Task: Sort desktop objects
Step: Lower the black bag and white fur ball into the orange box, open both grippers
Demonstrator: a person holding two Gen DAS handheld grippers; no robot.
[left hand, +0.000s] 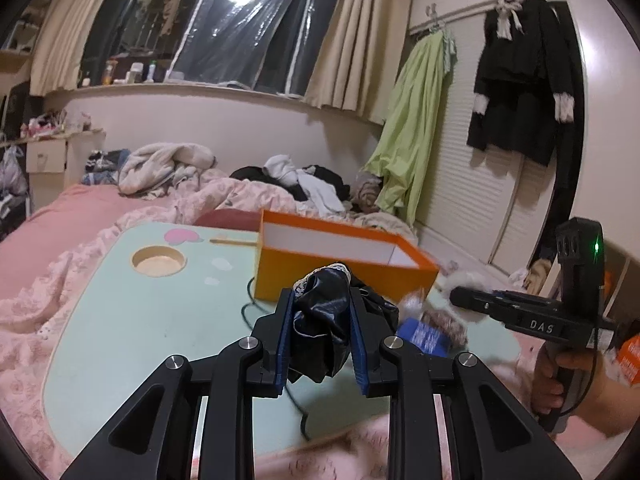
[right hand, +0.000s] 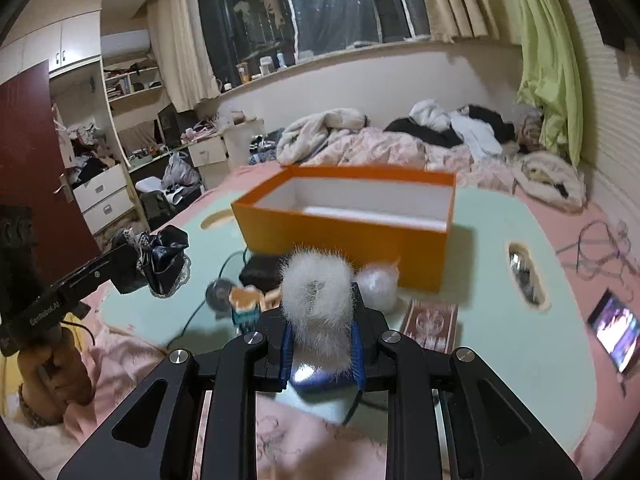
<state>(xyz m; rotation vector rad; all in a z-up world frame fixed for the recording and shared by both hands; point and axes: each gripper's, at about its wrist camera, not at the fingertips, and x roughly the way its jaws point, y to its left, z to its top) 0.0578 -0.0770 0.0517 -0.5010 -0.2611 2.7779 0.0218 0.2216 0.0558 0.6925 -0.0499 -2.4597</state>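
My left gripper is shut on a crumpled black lace-trimmed cloth and holds it above the pale green table, just in front of the open orange box. The cloth also shows in the right wrist view. My right gripper is shut on a white fluffy ring, held above the table in front of the orange box. The box looks empty inside.
On the table lie a small doll, a black block, a white fluffy ball, a patterned card, a blue item and a dark cable. A lit phone lies on the pink bedding to the right.
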